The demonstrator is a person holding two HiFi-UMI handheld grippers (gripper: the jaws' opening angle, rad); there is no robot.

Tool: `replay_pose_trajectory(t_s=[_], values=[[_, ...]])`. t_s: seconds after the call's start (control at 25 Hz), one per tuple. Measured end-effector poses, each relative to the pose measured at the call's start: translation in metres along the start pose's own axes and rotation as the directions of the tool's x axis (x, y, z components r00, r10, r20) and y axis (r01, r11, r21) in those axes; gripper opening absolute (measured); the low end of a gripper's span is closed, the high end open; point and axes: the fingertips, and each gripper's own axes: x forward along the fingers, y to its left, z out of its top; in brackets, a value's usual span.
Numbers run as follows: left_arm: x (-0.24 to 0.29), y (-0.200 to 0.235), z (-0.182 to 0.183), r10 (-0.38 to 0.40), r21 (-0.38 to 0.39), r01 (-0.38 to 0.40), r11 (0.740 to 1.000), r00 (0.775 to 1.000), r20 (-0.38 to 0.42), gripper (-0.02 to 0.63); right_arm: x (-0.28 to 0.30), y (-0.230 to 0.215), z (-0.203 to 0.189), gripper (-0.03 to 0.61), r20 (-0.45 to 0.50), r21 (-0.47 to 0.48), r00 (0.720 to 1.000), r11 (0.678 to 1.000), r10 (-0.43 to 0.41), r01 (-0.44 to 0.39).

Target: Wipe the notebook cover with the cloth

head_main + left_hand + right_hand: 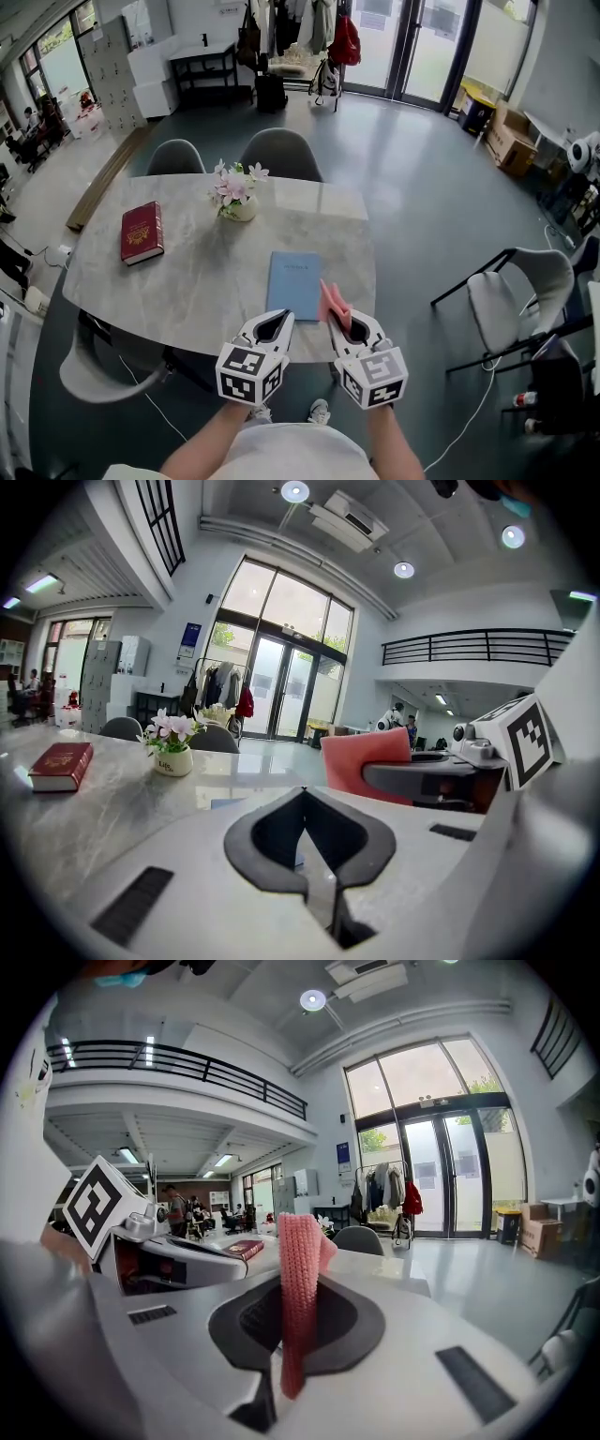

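A light blue notebook (293,284) lies flat on the marble table (187,281), near its front edge. My right gripper (337,324) hovers at that edge, just right of the notebook, shut on a pink knitted cloth (333,304). In the right gripper view the cloth (300,1288) stands upright between the closed jaws. My left gripper (279,321) is held beside it, over the notebook's near edge, shut with nothing in it. In the left gripper view its tips (302,797) meet, and the cloth (364,759) shows to the right.
A red book (142,232) lies at the table's left. A small vase of pink flowers (234,197) stands at the far middle. Two grey chairs (279,153) are tucked in behind the table, and a white chair (520,291) stands to the right on the floor.
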Motion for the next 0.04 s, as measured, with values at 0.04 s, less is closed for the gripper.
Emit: replay_pose_trajectory(t_s=[0.04], values=[[0.0004, 0.0005, 0.0005, 0.000, 0.000, 0.000, 1.000, 1.000, 0.001, 0.008, 0.0007, 0.0001, 0.0000, 0.015, 0.000, -0.002, 1.000, 1.000, 0.002, -0.002]])
